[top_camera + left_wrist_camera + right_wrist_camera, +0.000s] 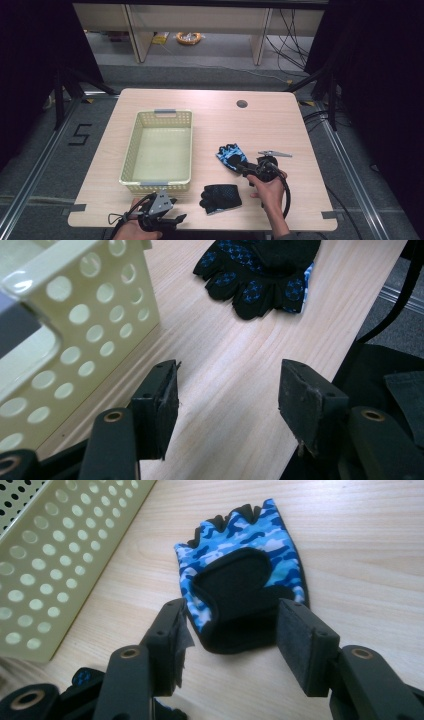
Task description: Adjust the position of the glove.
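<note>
While two gloves (pixel 221 198) lie out, one basket (pixel 131 161) stands.

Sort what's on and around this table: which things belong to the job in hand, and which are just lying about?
Part of the job:
- blue camouflage glove, its cuff between the open jaws of the right hand-held gripper
- black glove, near the table's front edge
- cream perforated basket, the likely destination

Lying about:
- grey plate, on the table by the right hand
- yellow cable coil, on the floor beyond

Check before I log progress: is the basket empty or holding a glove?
Empty: the basket's floor is bare; both gloves lie on the table outside it.
</note>
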### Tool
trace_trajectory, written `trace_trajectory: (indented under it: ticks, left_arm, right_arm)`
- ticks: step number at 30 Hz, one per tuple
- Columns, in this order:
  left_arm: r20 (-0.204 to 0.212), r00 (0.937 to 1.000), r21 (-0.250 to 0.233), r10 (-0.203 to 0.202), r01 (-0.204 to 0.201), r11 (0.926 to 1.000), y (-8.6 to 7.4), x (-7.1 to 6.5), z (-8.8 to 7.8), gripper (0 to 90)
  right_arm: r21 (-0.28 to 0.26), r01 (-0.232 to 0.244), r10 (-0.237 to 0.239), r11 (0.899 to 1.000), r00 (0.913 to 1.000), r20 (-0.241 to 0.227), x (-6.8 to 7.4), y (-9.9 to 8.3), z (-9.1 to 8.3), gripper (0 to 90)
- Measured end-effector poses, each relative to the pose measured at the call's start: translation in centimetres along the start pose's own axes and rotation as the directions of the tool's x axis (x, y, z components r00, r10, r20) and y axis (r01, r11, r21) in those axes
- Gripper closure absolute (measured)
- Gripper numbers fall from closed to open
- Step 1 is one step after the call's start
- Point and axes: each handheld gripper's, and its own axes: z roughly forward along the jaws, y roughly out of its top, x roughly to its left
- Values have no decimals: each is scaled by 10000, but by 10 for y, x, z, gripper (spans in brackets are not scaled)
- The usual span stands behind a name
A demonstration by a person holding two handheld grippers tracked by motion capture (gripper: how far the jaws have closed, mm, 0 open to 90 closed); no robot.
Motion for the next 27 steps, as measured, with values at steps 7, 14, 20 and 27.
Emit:
trace_trajectory:
  ticks: [7,14,20,27]
  left_arm:
    - [19,9999,104,141,-141,9998,-3,1,-1,405]
    - [61,10000,38,32,-32,10000,-3,0,0,403]
    - [61,10000,52,-49,49,10000,-4,-1,1,402]
    - [67,9998,190,182,-184,9997,-4,-1,2,401]
  right_arm:
    - [385,-547,532,9978,9978,385,2,4,16,445]
    - [401,-574,554,9975,9972,503,-3,11,28,412]
    - [679,-148,76,9976,9946,1039,2,14,34,471]
    - [862,955,-1068,9917,9847,1380,5,13,36,545]
